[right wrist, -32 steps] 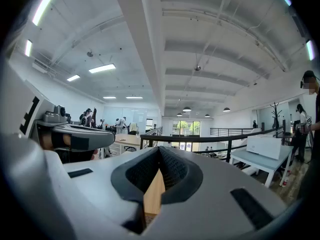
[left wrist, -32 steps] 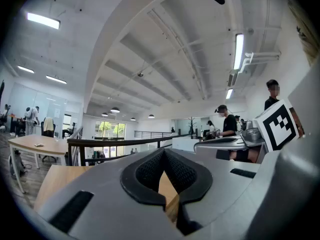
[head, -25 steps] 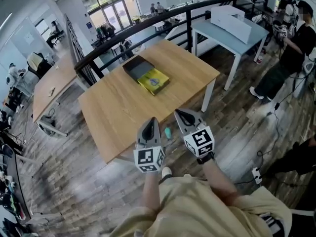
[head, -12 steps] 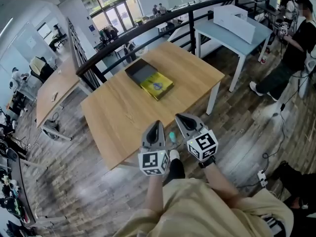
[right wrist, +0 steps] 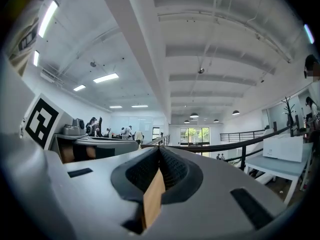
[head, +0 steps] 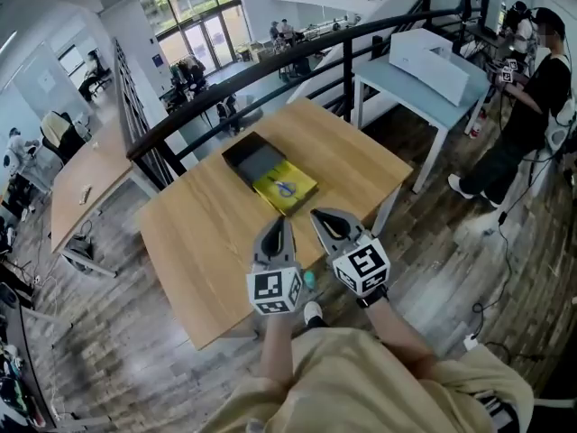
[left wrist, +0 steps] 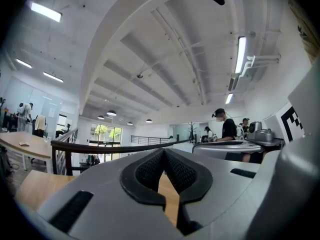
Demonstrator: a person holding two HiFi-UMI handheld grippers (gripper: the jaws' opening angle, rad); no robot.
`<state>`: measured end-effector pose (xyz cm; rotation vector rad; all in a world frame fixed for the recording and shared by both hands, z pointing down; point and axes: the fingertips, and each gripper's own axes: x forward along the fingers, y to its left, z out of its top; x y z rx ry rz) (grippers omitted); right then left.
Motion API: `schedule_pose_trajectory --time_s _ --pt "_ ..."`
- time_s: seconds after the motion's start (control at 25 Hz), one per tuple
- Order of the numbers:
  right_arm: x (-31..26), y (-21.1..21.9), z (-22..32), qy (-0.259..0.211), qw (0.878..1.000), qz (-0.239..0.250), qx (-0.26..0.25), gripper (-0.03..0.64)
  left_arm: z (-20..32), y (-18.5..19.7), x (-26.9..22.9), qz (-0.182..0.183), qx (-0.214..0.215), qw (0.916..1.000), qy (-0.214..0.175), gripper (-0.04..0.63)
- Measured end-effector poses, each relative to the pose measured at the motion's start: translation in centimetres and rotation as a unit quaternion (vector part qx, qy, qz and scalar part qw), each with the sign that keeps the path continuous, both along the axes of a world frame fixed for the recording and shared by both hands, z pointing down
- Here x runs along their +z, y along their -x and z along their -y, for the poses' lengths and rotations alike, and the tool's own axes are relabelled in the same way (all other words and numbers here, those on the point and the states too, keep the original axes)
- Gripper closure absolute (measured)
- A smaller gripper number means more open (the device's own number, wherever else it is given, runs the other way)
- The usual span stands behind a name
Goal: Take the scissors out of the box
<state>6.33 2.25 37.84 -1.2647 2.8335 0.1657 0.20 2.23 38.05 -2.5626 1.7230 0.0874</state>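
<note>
Wooden worktop (head: 198,242): pale boards, which we look down on steeply. Both tongs are held level over its near side.
Box (head: 255,158): we find it past the middle of the worktop. It is open, a dark tray with a yellow insert (head: 297,197) touching its nearer side.
Scissors (head: 285,188): we make out a small bluish shape lying on the yellow insert, inside the box. It is too small for us to tell more.
Left tongs (head: 279,223): clenched. In the left gripper view the ribbed black pads (left wrist: 150,170) meet at their tips. Only a sliver of worktop shows through the slot lower down, and nothing sits between them.
Right tongs (head: 321,215): clenched as well. In the right gripper view its pads (right wrist: 175,170) close together at the front, with the same strip of wood showing behind and nothing gripped.
Tongs and box: both tips point toward the box from the near side. We see them touching neither it nor the scissors.
Bystander (head: 532,88): a person in dark clothes stands on the plank floor at the right, beside a pale blue table (head: 424,93).
</note>
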Motion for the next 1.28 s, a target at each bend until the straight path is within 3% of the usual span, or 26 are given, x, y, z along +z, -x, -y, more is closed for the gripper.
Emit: schedule_pose_trajectory --time_s 0.68,1.28 --pt "0.7 9.6 16.7 0.006 1.0 -0.022 -0.018 0.603 16.2 7.9 0.4 -0.007 -0.01 0.9999 0.01 0.584" --pt "8.2 12.2 27.9 0.097 0.993 -0.06 -0.037 0.603 25.6 11.7 7.6 -0.034 -0.041 0.9952 0.083 0.584"
